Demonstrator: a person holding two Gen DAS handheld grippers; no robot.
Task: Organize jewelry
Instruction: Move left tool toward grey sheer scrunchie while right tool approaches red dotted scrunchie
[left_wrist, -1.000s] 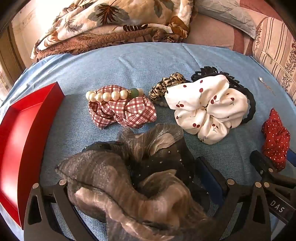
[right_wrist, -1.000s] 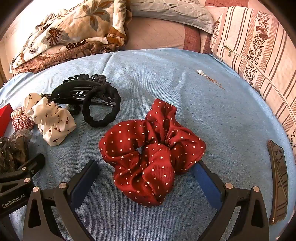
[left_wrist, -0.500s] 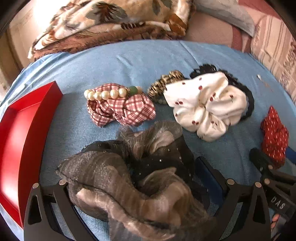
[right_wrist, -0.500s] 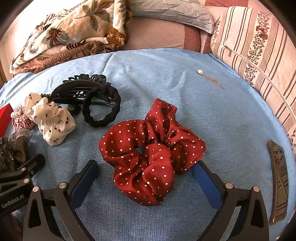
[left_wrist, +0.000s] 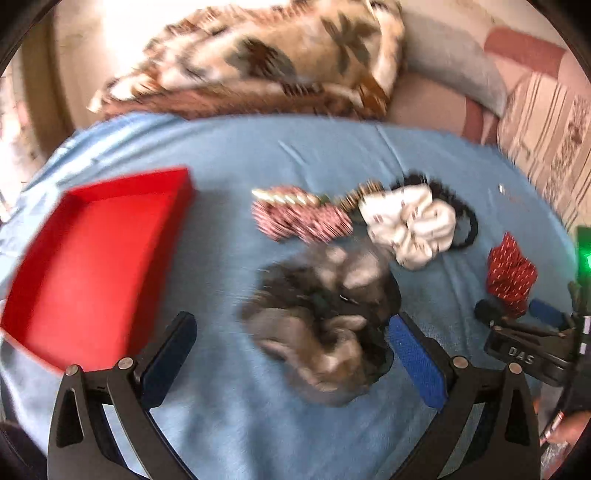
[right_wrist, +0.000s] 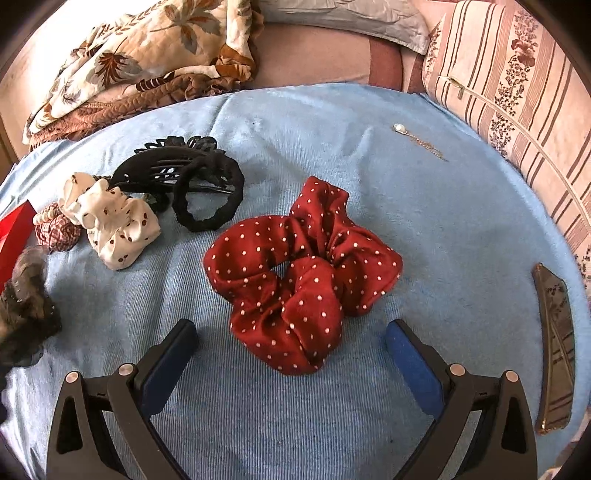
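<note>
In the blurred left wrist view my left gripper is open and lifted back from the grey-brown scrunchie, which lies on the blue cloth by its right finger. The red tray lies to the left. A plaid scrunchie with pearls and a white cherry scrunchie lie beyond. In the right wrist view my right gripper is open, its fingers either side of the near edge of the red polka-dot scrunchie.
A black hair tie and a black claw clip lie at left. A small pendant chain lies far right, a brown barrette at the right edge. A quilt and striped pillow border the cloth.
My left gripper has pulled back and up from the grey-brown scrunchie and swung left, so more of the red tray shows. The right gripper and red scrunchie have not moved.
</note>
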